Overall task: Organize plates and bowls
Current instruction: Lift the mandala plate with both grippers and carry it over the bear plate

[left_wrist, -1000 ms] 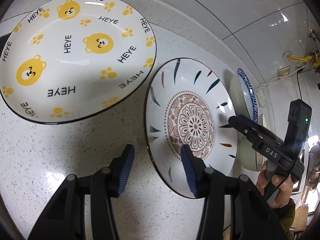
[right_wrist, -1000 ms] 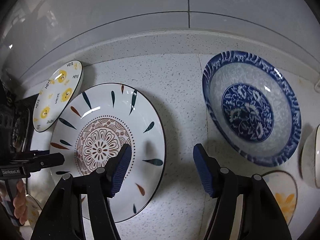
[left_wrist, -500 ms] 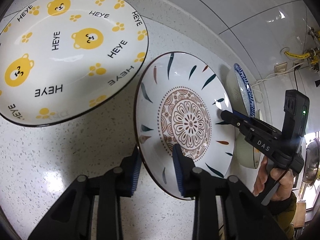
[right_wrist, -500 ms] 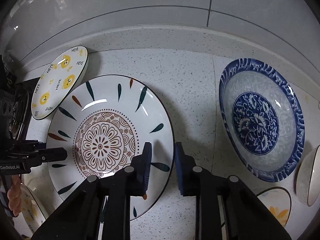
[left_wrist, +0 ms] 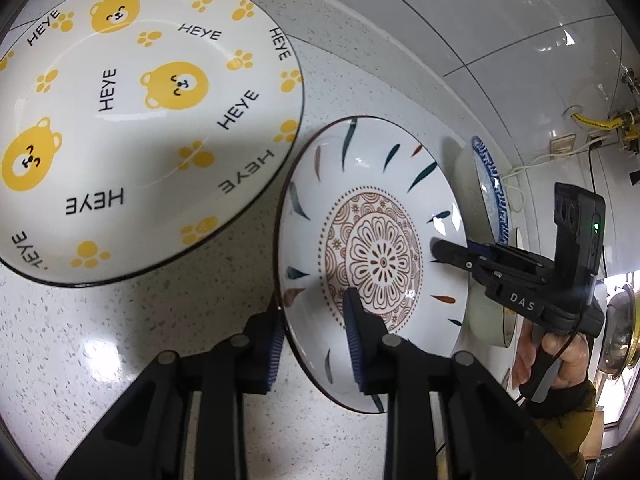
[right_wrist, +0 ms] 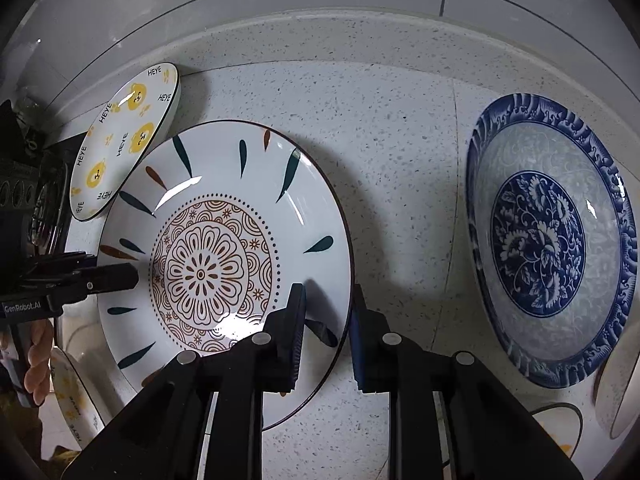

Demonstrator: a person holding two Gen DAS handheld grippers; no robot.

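Both tools have just clamped the mandala plate (left_wrist: 372, 256): left tool (left_wrist: 314, 344) still closing, right tool (right_wrist: 326, 332) pinching its rim, ready for lifting.

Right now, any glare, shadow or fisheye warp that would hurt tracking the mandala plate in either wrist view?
Left wrist: a broad shadow covers part of the bear plate; the mandala plate is evenly lit and sharp, and the wall tiles bow at the edge. Right wrist: glare streaks on the mandala plate, a small glint on the blue bowl, and the counter edge curves.
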